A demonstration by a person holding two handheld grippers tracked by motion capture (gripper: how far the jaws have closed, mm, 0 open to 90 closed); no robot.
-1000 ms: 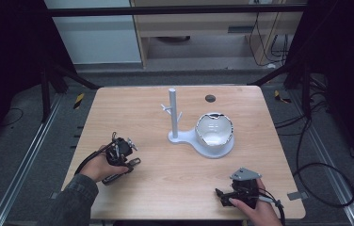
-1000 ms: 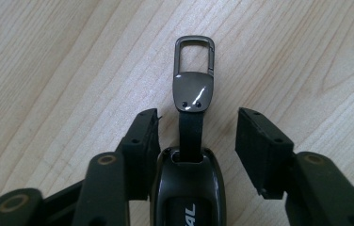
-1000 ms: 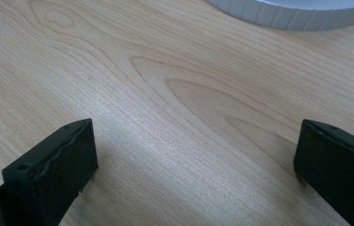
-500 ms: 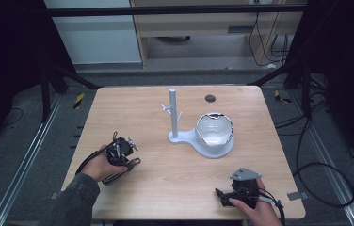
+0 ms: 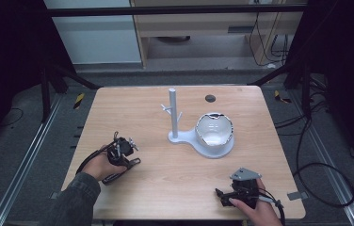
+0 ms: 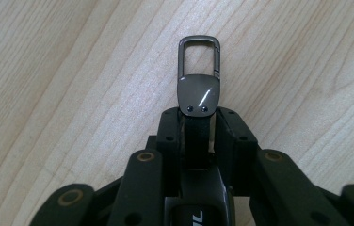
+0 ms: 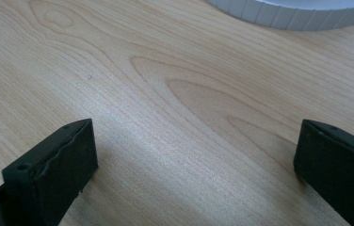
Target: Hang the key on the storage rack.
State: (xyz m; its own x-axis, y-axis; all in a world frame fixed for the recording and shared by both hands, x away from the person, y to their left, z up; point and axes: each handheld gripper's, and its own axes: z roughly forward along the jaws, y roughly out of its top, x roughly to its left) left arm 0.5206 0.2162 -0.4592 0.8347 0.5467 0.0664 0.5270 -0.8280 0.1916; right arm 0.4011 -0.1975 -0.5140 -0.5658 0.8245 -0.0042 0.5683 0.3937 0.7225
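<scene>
At lower left of the high view: left gripper [image 5: 124, 157], jaws just closing, clamped on black strap of metal clip [image 6: 199, 77] over desk [image 5: 165, 183]. At lower right: right gripper [image 5: 222, 197], jaws wide, nothing between them.

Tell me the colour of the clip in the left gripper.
Dark gunmetal grey clip, clearest in the left gripper view.

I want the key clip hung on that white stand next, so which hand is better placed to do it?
Left, most likely. The left gripper has just been closing on the key clip and pinches its strap. The right gripper is open, holding nothing, beside the white stand.
</scene>
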